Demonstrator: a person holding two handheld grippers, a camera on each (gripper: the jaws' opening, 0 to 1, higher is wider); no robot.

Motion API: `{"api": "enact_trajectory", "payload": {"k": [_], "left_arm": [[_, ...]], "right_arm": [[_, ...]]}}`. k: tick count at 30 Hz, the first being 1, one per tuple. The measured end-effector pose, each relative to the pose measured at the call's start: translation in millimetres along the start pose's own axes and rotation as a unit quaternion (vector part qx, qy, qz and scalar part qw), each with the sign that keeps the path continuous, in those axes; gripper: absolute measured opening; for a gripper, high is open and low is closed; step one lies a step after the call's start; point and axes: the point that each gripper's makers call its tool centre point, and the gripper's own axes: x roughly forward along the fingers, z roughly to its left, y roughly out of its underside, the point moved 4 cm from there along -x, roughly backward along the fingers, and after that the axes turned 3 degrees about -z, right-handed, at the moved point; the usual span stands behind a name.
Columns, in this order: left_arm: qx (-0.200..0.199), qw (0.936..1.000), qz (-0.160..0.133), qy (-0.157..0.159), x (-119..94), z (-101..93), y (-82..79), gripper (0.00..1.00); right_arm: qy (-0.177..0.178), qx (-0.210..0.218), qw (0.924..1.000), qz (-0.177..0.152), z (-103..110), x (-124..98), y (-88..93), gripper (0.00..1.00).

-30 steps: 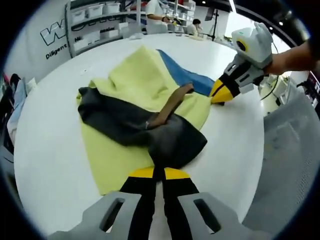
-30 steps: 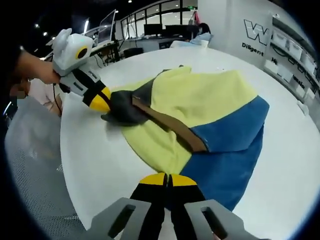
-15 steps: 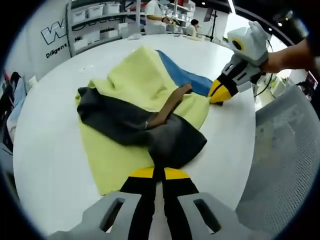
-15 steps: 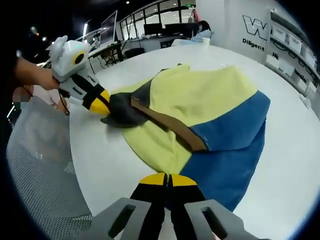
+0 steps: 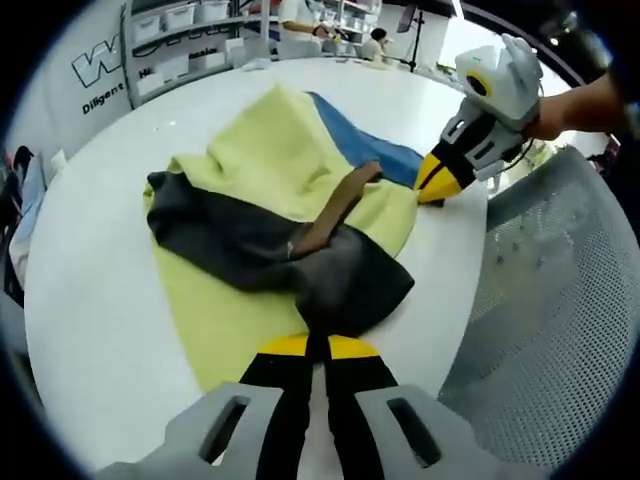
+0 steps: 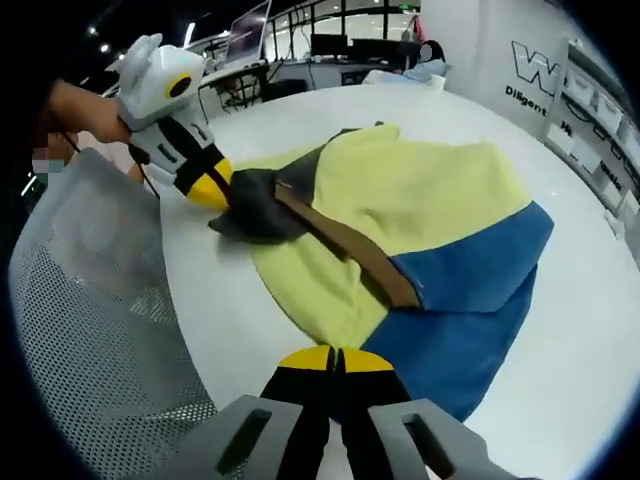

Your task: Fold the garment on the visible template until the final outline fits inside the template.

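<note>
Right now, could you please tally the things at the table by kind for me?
Garment: 1
Grippers: 2, the left gripper and the right gripper, each shut on the garment
Table: 1
Mesh chair: 1
Total: 5

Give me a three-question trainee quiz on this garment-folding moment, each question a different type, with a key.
1. True or false: the left tool is shut on the dark grey part of the garment.
2. Multiple choice: the brown strap lies across which panel? A) white B) yellow C) red
3. Fill in: the right tool grips the garment's edge where yellow meets ____.

Key
1. True. In the left gripper view its jaws are closed on the dark grey fabric.
2. B. It runs diagonally over the yellow panel, on the white table.
3. Blue. The blue panel begins beside the jaws.
</note>
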Motion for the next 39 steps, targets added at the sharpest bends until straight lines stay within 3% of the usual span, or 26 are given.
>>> {"api": "enact_trajectory", "payload": {"k": [8,14,18,22,29,39], "left_arm": [[0.03,0.9974,0.062,0.021,-6.4,-20.4,8.7,0.02],[0.037,0.9937,0.101,0.029,-4.0,-24.7,6.7,0.02],[0.03,0.9919,0.119,0.034,-3.3,-23.2,5.7,0.02],[0.058,0.9895,0.123,0.05,-3.2,-25.2,5.6,0.03],[0.07,0.9893,0.12,0.046,-1.9,-28.7,3.6,0.03],[0.021,0.9912,0.126,0.036,-2.6,-31.7,4.2,0.03]], "right_arm": [[-0.023,0.007,0.999,0.036,15.5,-5.3,7.0,0.0],[-0.033,-0.008,0.9973,0.065,17.8,-4.4,6.2,0.0],[-0.036,-0.027,0.9967,0.068,17.6,-4.6,7.0,0.0],[-0.038,-0.024,0.9963,0.073,17.6,-4.6,6.2,0.0],[-0.049,-0.073,0.9914,0.098,19.3,-2.3,2.9,0.0],[-0.057,-0.043,0.9927,0.097,18.3,-2.3,2.8,0.0]]}}
